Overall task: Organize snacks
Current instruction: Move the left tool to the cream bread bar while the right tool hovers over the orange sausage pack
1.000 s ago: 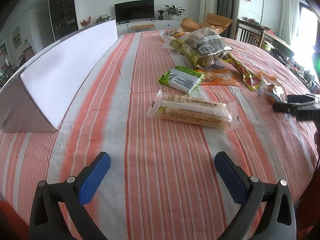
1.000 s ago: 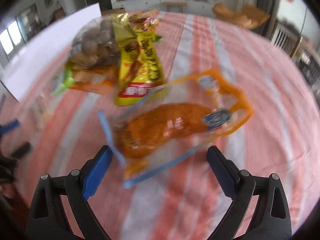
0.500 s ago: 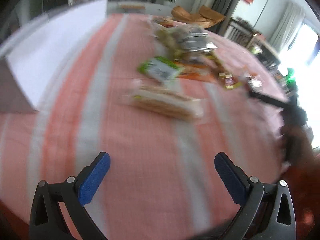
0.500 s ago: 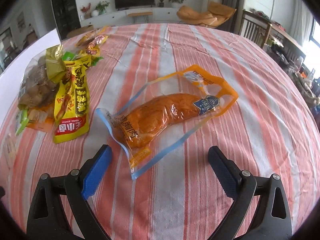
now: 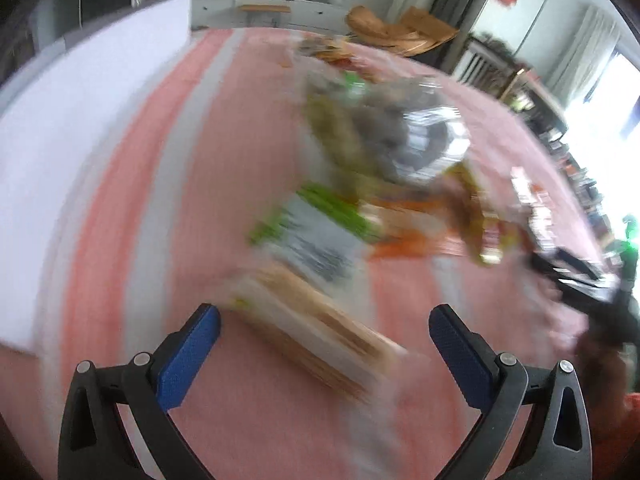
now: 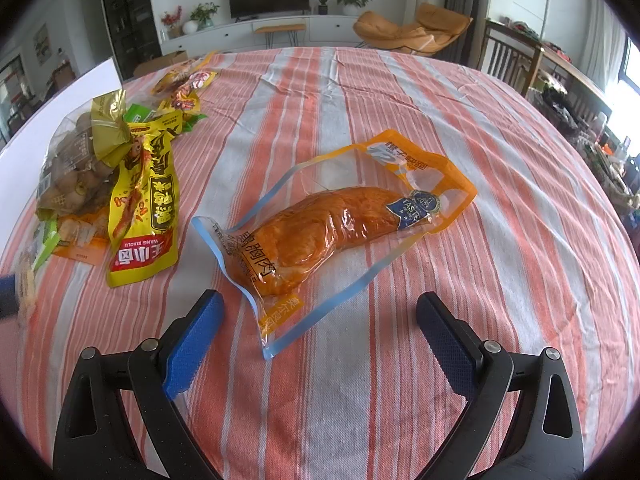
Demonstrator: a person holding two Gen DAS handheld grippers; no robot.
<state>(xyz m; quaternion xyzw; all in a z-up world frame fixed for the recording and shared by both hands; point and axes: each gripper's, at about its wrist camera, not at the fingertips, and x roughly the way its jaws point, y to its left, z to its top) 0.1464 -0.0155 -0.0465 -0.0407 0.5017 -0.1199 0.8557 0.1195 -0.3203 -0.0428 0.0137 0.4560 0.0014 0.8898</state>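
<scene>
The left wrist view is blurred by motion. My left gripper is open, and a long pale biscuit pack lies just ahead between its blue pads. Behind it lie a green-and-white packet and a clear bag of brown snacks. My right gripper is open just short of a clear orange-edged pouch of chicken breast, whose near corner reaches between the pads. A yellow snack pouch and the bag of brown snacks lie to its left.
A striped orange-and-white cloth covers the round table. A long white box stands along the left side. More small yellow packets lie at the far left. Chairs stand beyond the far right edge.
My left gripper has swept forward towards the biscuit pack, which now lies close between its pads. My right gripper has settled on the orange pouch, slightly nearer. Both stay open.
</scene>
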